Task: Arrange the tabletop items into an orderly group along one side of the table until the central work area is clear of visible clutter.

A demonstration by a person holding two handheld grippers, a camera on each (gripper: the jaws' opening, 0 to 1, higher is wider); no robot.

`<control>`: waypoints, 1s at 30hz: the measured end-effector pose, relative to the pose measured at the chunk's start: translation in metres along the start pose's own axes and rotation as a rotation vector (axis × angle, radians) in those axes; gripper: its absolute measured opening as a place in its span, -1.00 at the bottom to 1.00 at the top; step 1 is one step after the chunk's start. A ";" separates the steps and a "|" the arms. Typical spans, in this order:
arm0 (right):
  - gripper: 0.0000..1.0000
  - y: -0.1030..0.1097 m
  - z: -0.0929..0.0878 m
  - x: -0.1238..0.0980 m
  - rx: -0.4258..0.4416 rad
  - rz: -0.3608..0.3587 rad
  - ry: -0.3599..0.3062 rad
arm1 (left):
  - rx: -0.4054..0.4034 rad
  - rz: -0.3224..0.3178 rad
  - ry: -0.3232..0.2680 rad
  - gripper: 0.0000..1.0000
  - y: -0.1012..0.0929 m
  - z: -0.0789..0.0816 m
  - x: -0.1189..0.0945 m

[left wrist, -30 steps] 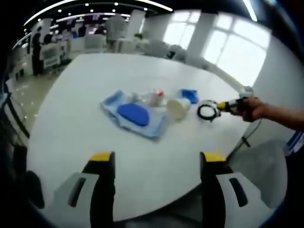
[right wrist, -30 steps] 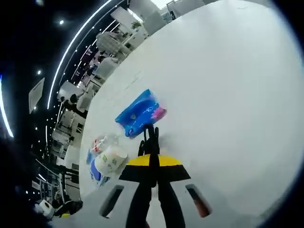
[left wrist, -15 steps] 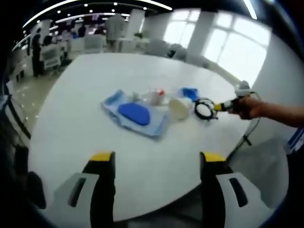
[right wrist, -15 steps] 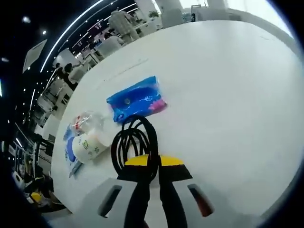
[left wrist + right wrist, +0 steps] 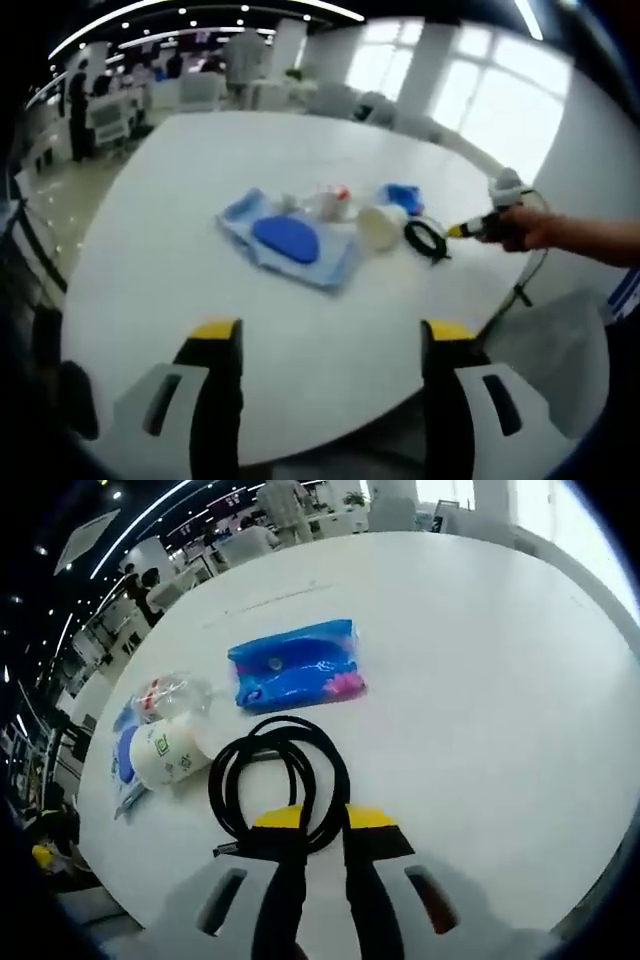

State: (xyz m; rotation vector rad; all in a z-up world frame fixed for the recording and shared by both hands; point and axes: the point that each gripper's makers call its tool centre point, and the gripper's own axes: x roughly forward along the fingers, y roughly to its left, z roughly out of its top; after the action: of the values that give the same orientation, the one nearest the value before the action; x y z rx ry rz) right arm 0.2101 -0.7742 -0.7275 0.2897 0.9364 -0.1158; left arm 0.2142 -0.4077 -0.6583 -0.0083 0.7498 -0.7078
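The left gripper (image 5: 325, 335) hangs wide open and empty over the white desk (image 5: 200, 290), well short of the blue cloth (image 5: 285, 240) and cup (image 5: 380, 226). The right gripper (image 5: 318, 825) is clamped on the black cable (image 5: 282, 780), just beside the cup and blue pack (image 5: 297, 664).

far off in the room stand white chairs (image 5: 345, 100) and tables. a person (image 5: 78, 105) stands at the far left. big bright windows (image 5: 490, 110) glow, and lights (image 5: 180, 10) line the ceiling.
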 end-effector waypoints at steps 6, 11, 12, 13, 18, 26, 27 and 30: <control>-0.69 -0.002 0.003 0.004 0.006 0.017 -0.003 | 0.000 -0.001 -0.003 0.38 -0.001 0.001 0.000; -0.64 0.000 0.007 0.004 0.000 0.052 -0.032 | 0.001 0.002 -0.009 0.38 0.000 0.003 -0.001; -0.61 0.001 0.006 0.004 -0.005 0.053 -0.033 | 0.001 0.001 -0.010 0.38 0.000 0.003 0.000; -0.58 0.002 0.006 0.003 -0.014 0.054 -0.034 | 0.000 0.001 -0.011 0.38 0.000 0.003 0.000; -0.45 0.011 0.003 -0.001 -0.013 0.069 -0.045 | -0.002 -0.004 -0.011 0.38 0.000 0.003 0.000; -0.37 0.028 0.001 -0.014 -0.038 0.097 -0.072 | 0.005 -0.015 -0.020 0.38 -0.004 0.004 -0.001; -0.36 0.029 0.000 -0.015 -0.041 0.098 -0.076 | 0.005 -0.014 -0.021 0.38 -0.004 0.004 -0.001; -0.32 0.026 -0.001 -0.014 -0.046 0.102 -0.081 | 0.004 -0.016 -0.025 0.38 -0.004 0.005 -0.001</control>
State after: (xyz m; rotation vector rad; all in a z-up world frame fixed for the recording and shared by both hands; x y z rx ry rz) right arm 0.2064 -0.7493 -0.7117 0.2878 0.8409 -0.0125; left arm 0.2144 -0.4111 -0.6529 -0.0197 0.7254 -0.7227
